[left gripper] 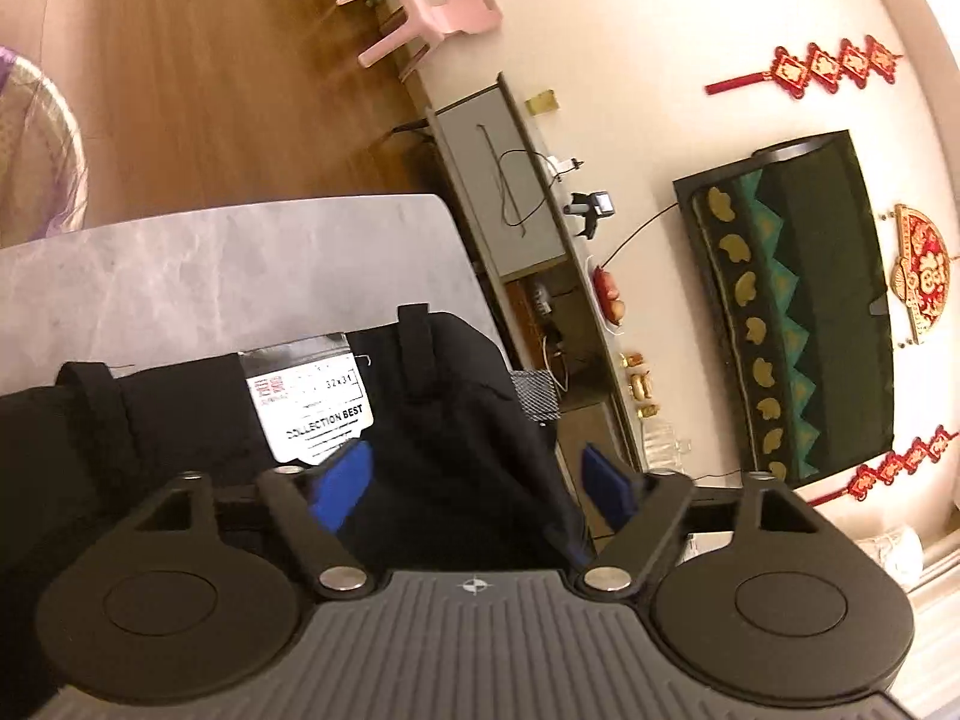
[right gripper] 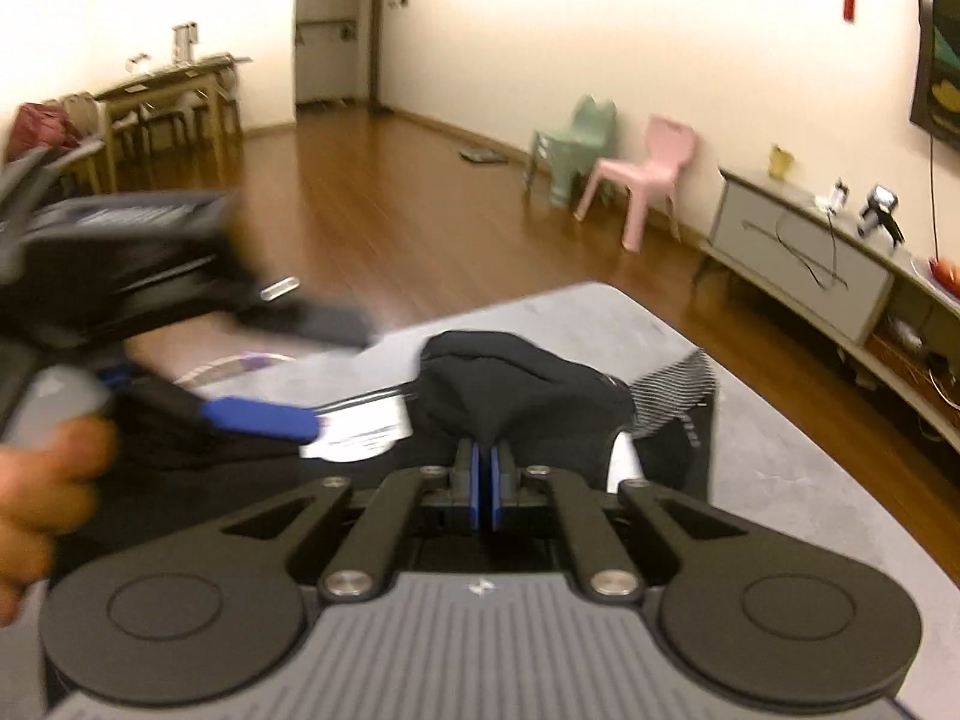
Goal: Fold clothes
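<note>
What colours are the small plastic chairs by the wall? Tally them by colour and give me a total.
pink chair: 1
green chair: 1
Total: 2

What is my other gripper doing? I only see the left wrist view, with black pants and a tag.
Observer: The right gripper is shut on a bunched fold of the black pants.
Operator: Is my left one holding anything?
Observer: From the right wrist view, the left gripper shows a blue finger above the white tag, gripping nothing.
Operator: What's behind the pants?
Observer: A striped cloth peeks out beside them on the grey table.
</note>
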Demonstrator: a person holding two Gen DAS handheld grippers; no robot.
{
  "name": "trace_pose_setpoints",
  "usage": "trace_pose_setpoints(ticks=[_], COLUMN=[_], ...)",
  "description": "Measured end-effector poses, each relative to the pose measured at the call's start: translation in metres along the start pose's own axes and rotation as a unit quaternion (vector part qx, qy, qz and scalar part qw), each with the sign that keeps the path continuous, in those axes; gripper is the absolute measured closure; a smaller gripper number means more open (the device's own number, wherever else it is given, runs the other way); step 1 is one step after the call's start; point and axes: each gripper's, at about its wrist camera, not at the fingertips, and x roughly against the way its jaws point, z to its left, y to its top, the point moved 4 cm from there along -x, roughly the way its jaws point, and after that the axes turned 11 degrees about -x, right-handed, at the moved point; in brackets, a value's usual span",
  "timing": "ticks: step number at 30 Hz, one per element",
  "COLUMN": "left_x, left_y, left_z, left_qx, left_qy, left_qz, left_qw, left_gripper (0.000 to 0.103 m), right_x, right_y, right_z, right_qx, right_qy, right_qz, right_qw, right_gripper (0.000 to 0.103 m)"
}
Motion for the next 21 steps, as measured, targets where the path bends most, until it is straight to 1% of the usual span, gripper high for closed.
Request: trace_pose_setpoints(ticks=[2, 4, 6, 7, 8, 9, 11, 12, 13, 14, 15, 16, 18, 19, 20, 21], left_x=[-0.001, -0.005, -0.008, -0.01, -0.013, -0.016, -0.015, -0.011, -0.006, 0.0, 0.006, 0.012, 0.025, 0.03, 0.035, 0.04], left_y=[-0.003, -0.008, -0.011, -0.013, -0.015, -0.018, -0.022, -0.024, -0.026, -0.028, -0.031, -0.033, -0.039, -0.042, -0.044, -0.047], left_z=[-0.006, -0.011, -0.014, -0.015, -0.016, -0.016, -0.015, -0.013, -0.011, -0.009, -0.007, -0.007, -0.011, -0.015, -0.021, -0.027], left_qx=[-0.012, -0.027, -0.04, -0.047, -0.052, -0.057, -0.062, -0.059, -0.053, -0.045, -0.035, -0.033, -0.035, -0.039, -0.044, -0.047], left_qy=[-0.001, 0.003, 0.011, 0.015, 0.018, 0.02, 0.034, 0.051, 0.07, 0.086, 0.102, 0.111, 0.126, 0.128, 0.132, 0.134], left_qz=[-0.003, 0.003, 0.01, 0.013, 0.022, 0.033, 0.033, 0.025, 0.016, 0.006, -0.004, -0.014, -0.033, -0.041, -0.05, -0.062], left_qw=[0.9999, 0.9996, 0.9991, 0.9987, 0.9982, 0.9976, 0.997, 0.9966, 0.996, 0.9953, 0.9942, 0.9931, 0.9908, 0.9902, 0.989, 0.9879], left_gripper=[0.019, 0.019, 0.023, 0.042, 0.071, 0.077, 0.096, 0.096, 0.096, 0.096, 0.096, 0.096, 0.097, 0.097, 0.097, 0.097], right_x=[0.013, 0.025, 0.037, 0.04, 0.042, 0.044, 0.045, 0.045, 0.047, 0.051, 0.058, 0.067, 0.08, 0.08, 0.072, 0.059], right_y=[-0.009, -0.017, -0.025, -0.028, -0.029, -0.032, -0.035, -0.035, -0.034, -0.031, -0.023, -0.015, 0.006, 0.017, 0.025, 0.031], right_z=[0.009, 0.017, 0.026, 0.03, 0.032, 0.035, 0.038, 0.037, 0.034, 0.029, 0.019, 0.006, -0.032, -0.053, -0.075, -0.092], right_qx=[0.007, 0.013, 0.021, 0.028, 0.036, 0.043, 0.054, 0.055, 0.052, 0.041, 0.016, -0.016, -0.108, -0.153, -0.19, -0.213], right_qy=[0.012, 0.024, 0.034, 0.035, 0.036, 0.036, 0.037, 0.039, 0.045, 0.052, 0.061, 0.07, 0.08, 0.07, 0.04, 0.004], right_qz=[-0.01, -0.02, -0.028, -0.028, -0.027, -0.025, -0.015, -0.009, -0.005, -0.005, -0.013, -0.026, -0.059, -0.068, -0.063, -0.048], right_qw=[1.0, 0.999, 0.999, 0.999, 0.998, 0.998, 0.998, 0.998, 0.998, 0.998, 0.998, 0.997, 0.989, 0.983, 0.979, 0.976], right_gripper=[0.099, 0.099, 0.099, 0.099, 0.099, 0.099, 0.099, 0.095, 0.087, 0.082, 0.069, 0.059, 0.059, 0.059, 0.059, 0.057])
